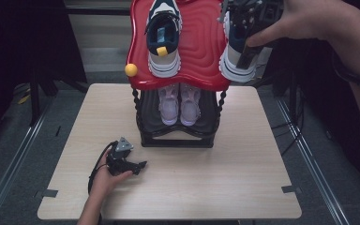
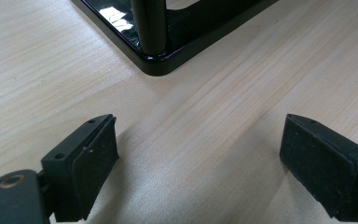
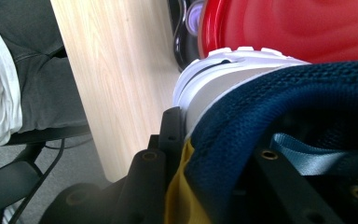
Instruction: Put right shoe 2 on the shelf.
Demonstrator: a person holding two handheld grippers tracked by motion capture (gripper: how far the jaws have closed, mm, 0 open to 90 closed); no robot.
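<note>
Two grippers, right gripper (image 1: 244,44) clamped on navy sneaker (image 1: 238,56) at red shelf (image 1: 201,42) three o'clock edge, left gripper (image 1: 138,166) jaws apart on table (image 1: 215,178).

Counter (image 1: 243,159) of pale wood grain carries a black shoe rack (image 1: 178,136) topped by a red wavy tray (image 1: 199,42). One navy-and-white sneaker (image 1: 164,40) sits on the tray's left side; a pink pair (image 1: 179,104) sits on the lower shelf. Small yellow ball (image 1: 131,70) at the tray's left edge; grey floor (image 1: 23,154) around the counter.
</note>
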